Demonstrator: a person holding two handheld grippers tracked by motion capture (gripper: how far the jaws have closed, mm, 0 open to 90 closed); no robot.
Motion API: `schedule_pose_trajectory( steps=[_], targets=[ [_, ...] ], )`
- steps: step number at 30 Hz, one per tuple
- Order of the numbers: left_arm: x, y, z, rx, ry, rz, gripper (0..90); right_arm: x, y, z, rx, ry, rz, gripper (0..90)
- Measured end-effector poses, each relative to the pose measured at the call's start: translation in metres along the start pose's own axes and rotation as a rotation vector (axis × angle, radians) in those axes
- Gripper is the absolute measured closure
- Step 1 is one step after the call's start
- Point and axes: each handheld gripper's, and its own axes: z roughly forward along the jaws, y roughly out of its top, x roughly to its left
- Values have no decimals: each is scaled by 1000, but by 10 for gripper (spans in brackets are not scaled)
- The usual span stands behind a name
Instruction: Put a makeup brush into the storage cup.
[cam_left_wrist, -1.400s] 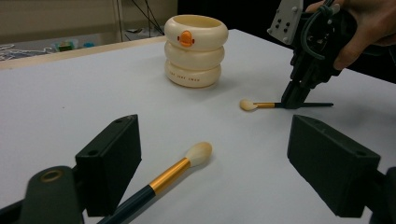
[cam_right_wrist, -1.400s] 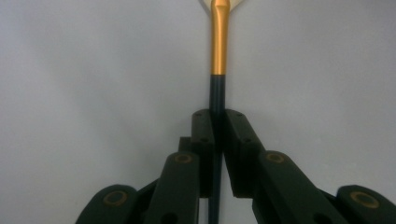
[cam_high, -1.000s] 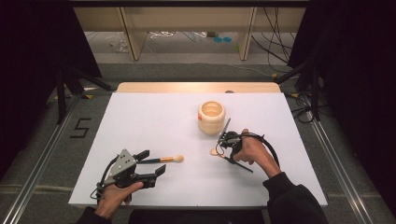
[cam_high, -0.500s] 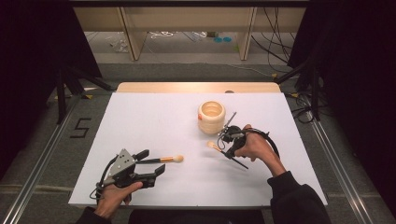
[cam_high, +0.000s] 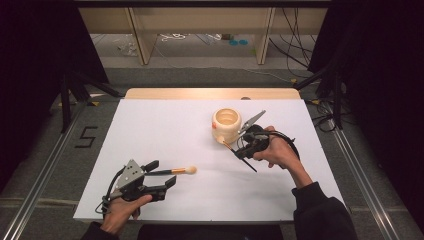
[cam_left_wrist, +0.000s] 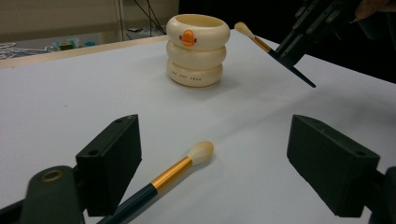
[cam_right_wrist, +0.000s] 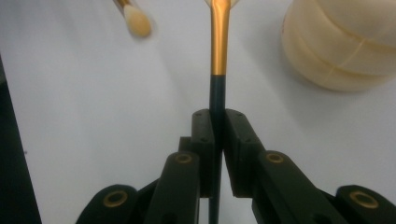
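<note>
1. Nearest me, the left gripper (cam_high: 159, 176) sits low on the white table (cam_high: 165, 125), jaws spread wide; a makeup brush (cam_left_wrist: 175, 170) lies flat between them with its dark handle close by one jaw, neither pad pressing it
2. That hand has not shifted from a second ago, so this brush waits its turn
3. Farther over, the right gripper (cam_high: 239, 150) is clamped tight on a second brush (cam_right_wrist: 218, 51), pads pinching the dark handle just below the gold ferrule
4. It has lifted since a second ago: the brush is off the table and its pale tip now points at the cream ringed pot (cam_high: 227, 125) just ahead of the jaws; I judge it is headed into the pot's open mouth
5. The held brush's bristle tip is cut off at the top of the right gripper view, and from above I cannot tell whether it touches the pot's wall
</note>
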Motion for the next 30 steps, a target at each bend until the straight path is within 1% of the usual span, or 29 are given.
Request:
schedule_pose_trajectory(
  steps=[2,3,4,6,7,8,9,10,12,15,17,18,19,20,21,22,23,24,25,26,27,29,30],
  targets=[
    [0,0,0,-4,-3,-1,175,-1,1,-2,-48,9,4,831],
    [0,0,0,3,6,1,175,-1,1,-2,-48,9,4,831],
    [0,0,0,5,5,3,174,-2,2,-3,-70,11,-7,831],
    [0,0,0,0,1,1,174,-1,3,-6,-98,2,-1,831],
    [0,0,0,0,2,0,174,-1,4,-7,-129,4,-6,831],
    [0,0,0,-1,2,-1,174,-1,4,-7,-129,4,-6,831],
    [0,0,0,3,6,1,175,-1,4,-8,-142,8,-3,831],
    [0,0,0,5,6,2,174,-1,5,-9,-168,-1,-5,831],
    [0,0,0,-2,-2,1,175,-3,6,-11,-219,12,-1,831],
    [0,0,0,4,4,2,174,-5,6,-16,-285,25,34,830],
    [0,0,0,-3,-4,0,175,-6,6,-20,-342,27,43,831],
    [0,0,0,2,4,-1,175,-6,6,-20,-342,27,43,831],
    [0,0,0,1,3,-1,174,-6,6,-21,-365,18,46,831],
    [0,0,0,3,2,1,174,-8,7,-23,-399,23,51,830],
    [0,0,0,3,1,1,174,-8,7,-23,-399,23,51,830],
    [0,0,0,3,0,1,174,-9,7,-25,-421,16,61,831],
    [0,0,0,3,1,-1,175,-12,8,-30,-474,17,65,831],
    [0,0,1,3,2,-3,175,-12,8,-30,-474,17,65,831],
    [0,0,1,4,-1,0,175,-15,9,-35,-528,23,70,831],
    [0,-1,1,8,3,-3,175,-15,9,-35,-528,23,70,831],
    [0,-1,1,9,3,-4,175,-16,9,-39,-543,3,68,831],
    [0,-1,1,11,2,-3,175,-22,13,-43,-607,-14,77,831],
    [0,-1,2,5,-6,0,175,-22,13,-43,-607,-14,77,831]
  ],
)
